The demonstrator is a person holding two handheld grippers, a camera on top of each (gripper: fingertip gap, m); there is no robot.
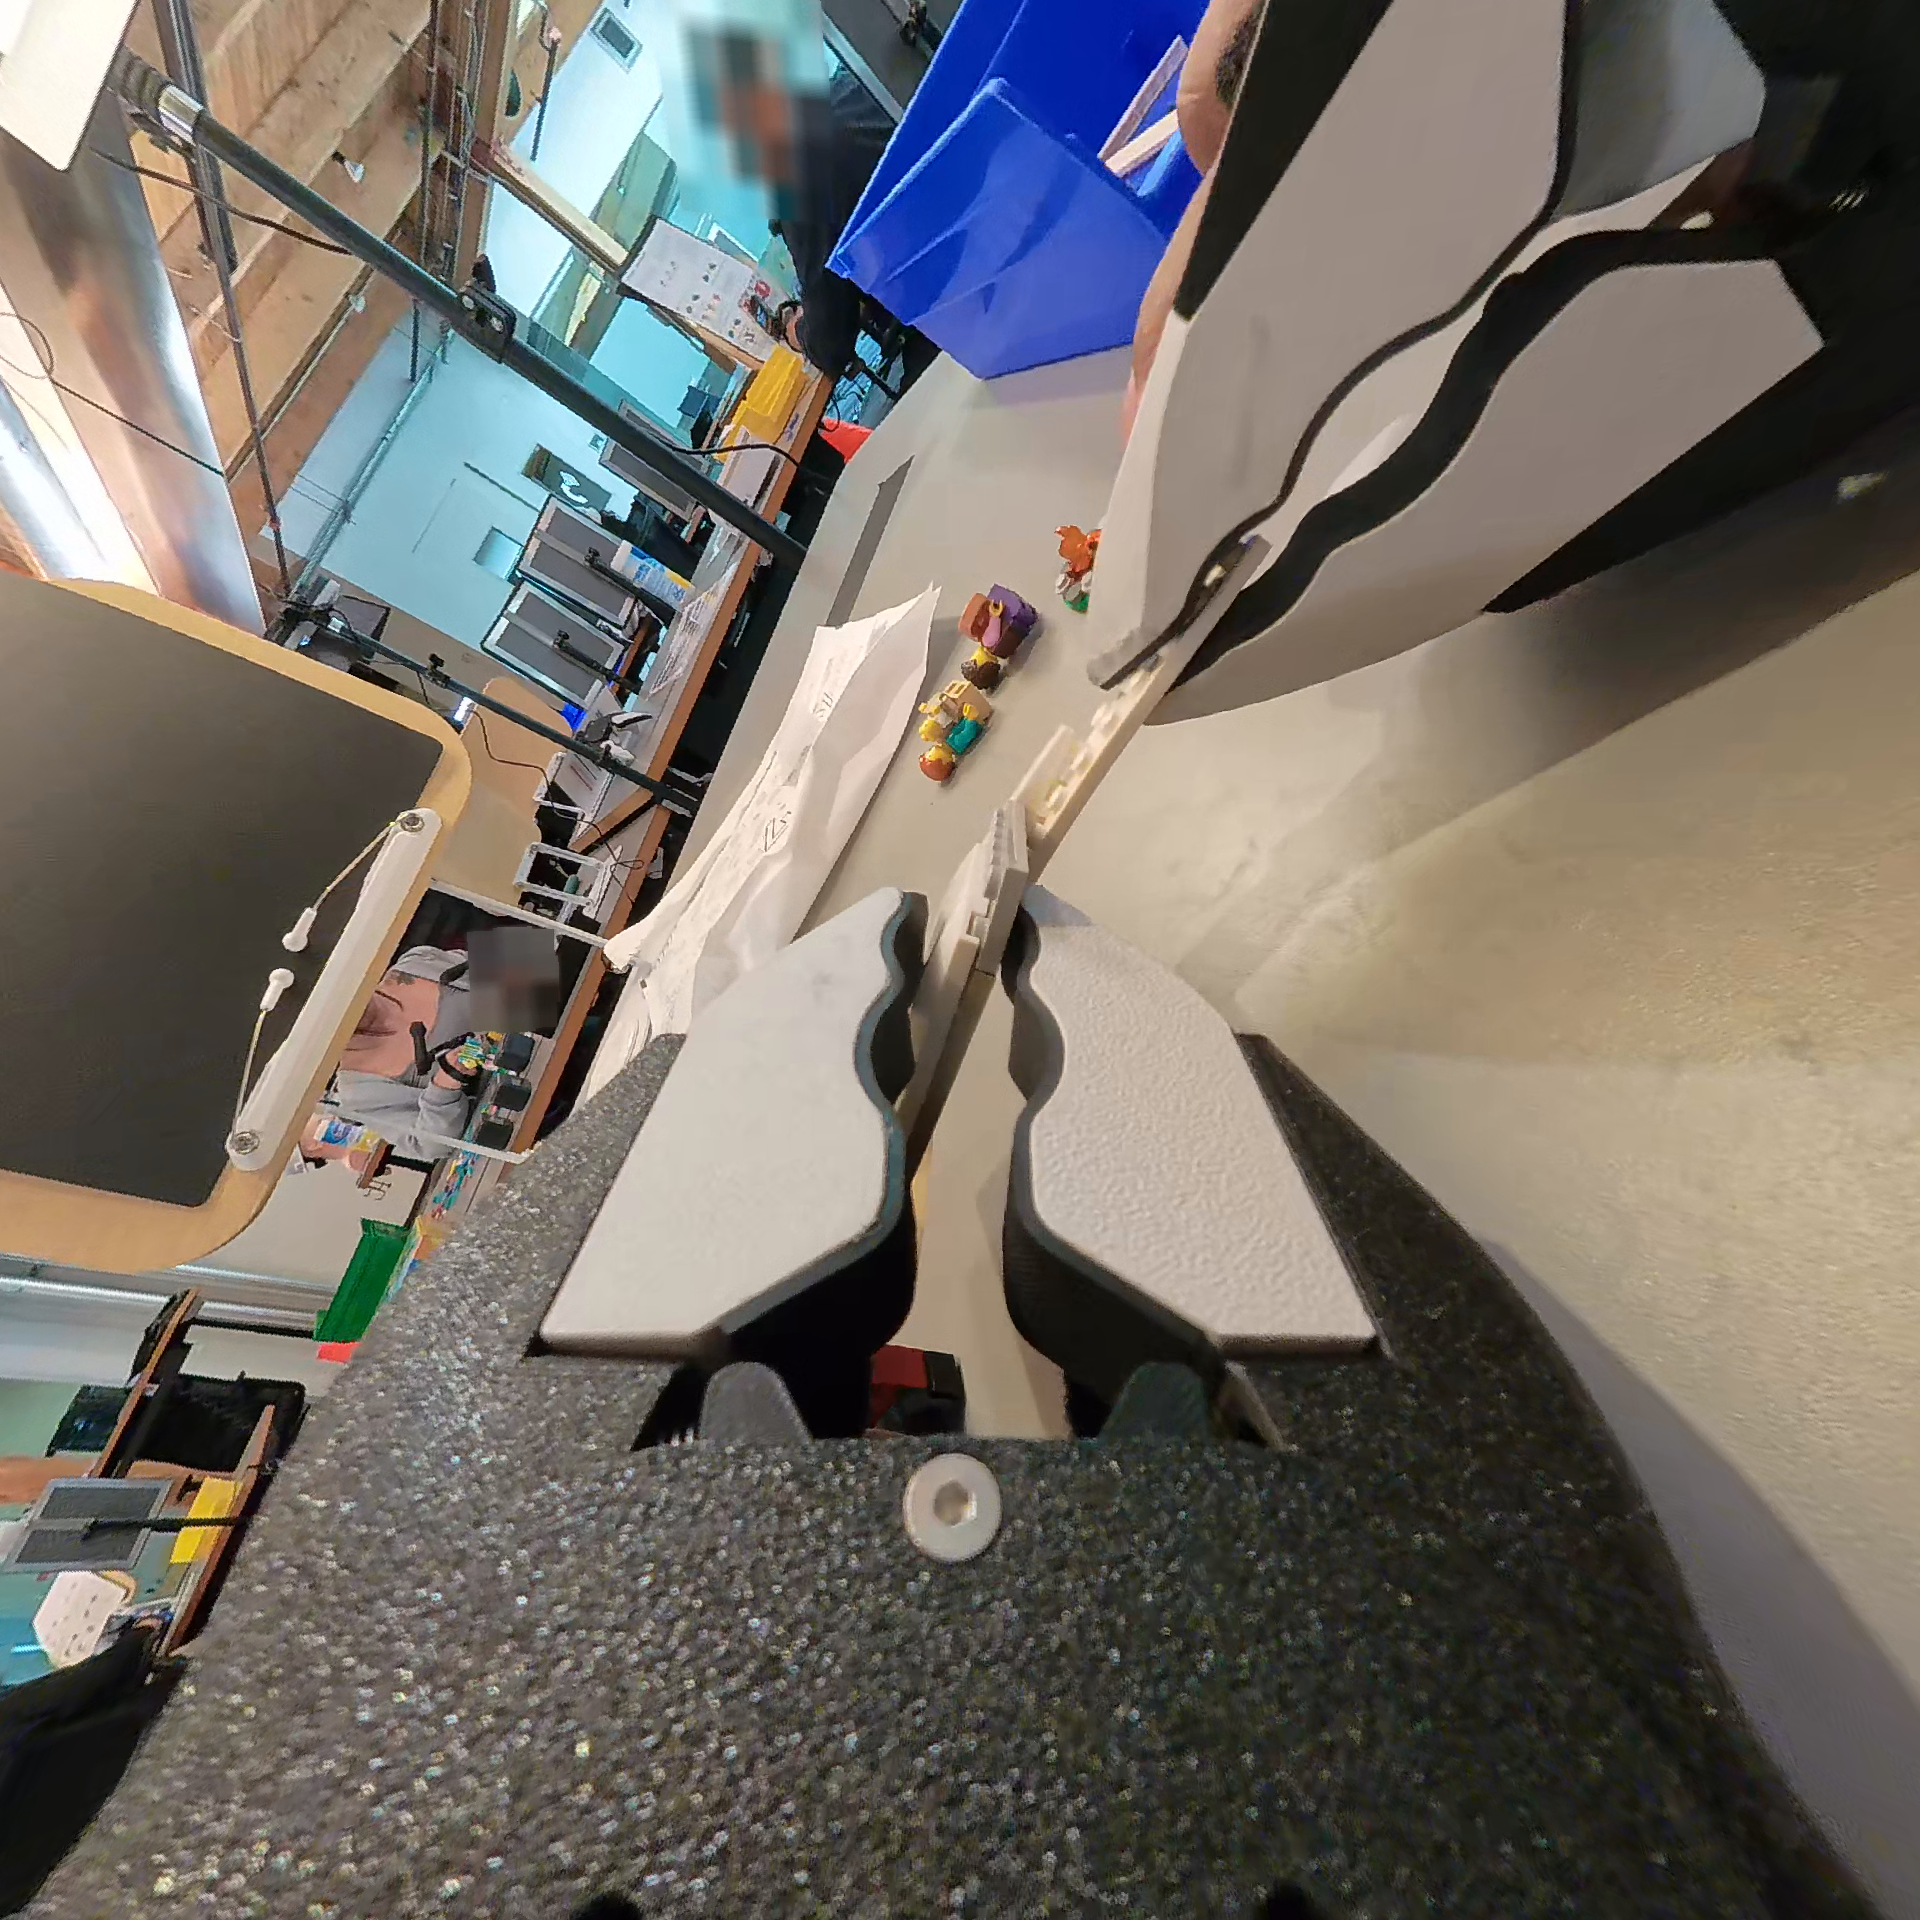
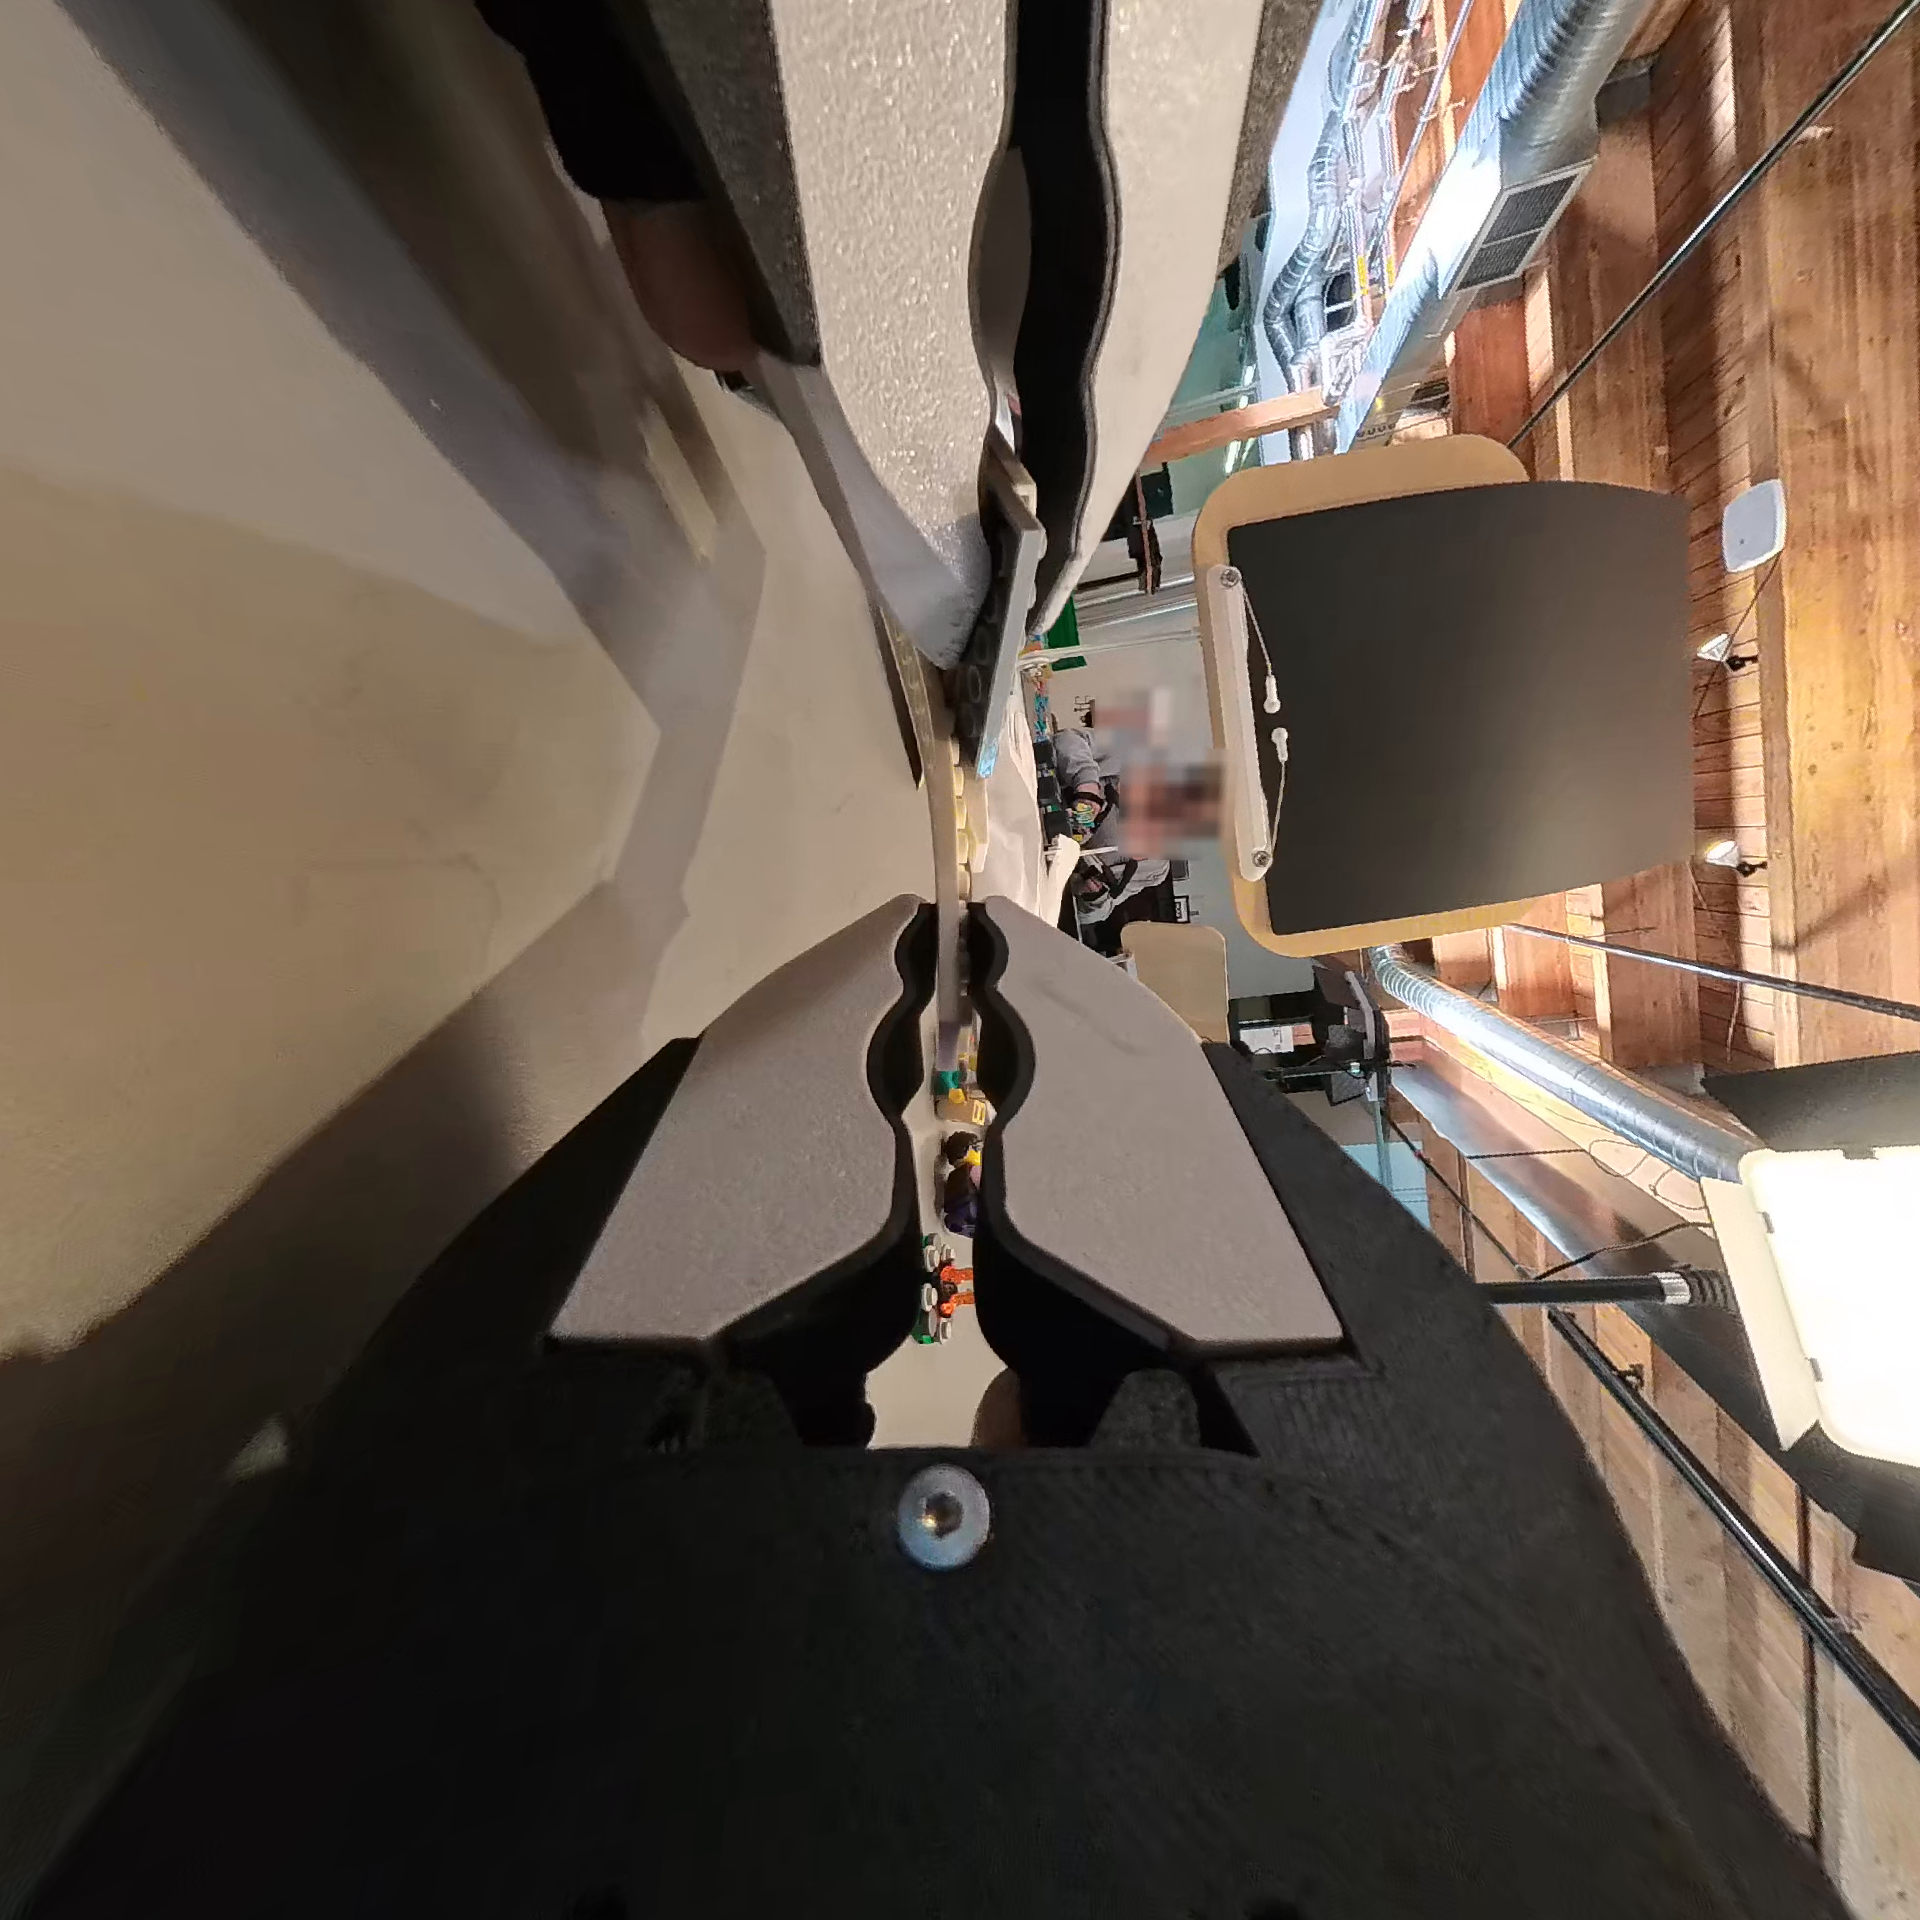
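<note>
My left gripper [image 1: 966, 925] is shut on a short white studded brick plate [image 1: 987, 894], held edge-on above the grey table [image 1: 1455, 935]. That piece meets the near end of a long white studded plate [image 1: 1075, 758]. My right gripper [image 1: 1153, 655] clamps the long plate's far end. In the right wrist view my right gripper [image 2: 948, 925] is shut on the thin long plate [image 2: 948, 831], and the left gripper [image 2: 1003, 582] pinches its piece, which looks grey [image 2: 1013, 582] in shadow. The two grippers face each other along the plate.
Several small toy figures [image 1: 961, 717] lie on the table beyond the plate, with a purple one [image 1: 1000, 613] and an orange one [image 1: 1075, 551]. A printed paper sheet [image 1: 831, 748] lies beside them. Blue bins [image 1: 1018, 208] stand at the far end. A black wood-rimmed panel [image 2: 1455, 707] stands behind.
</note>
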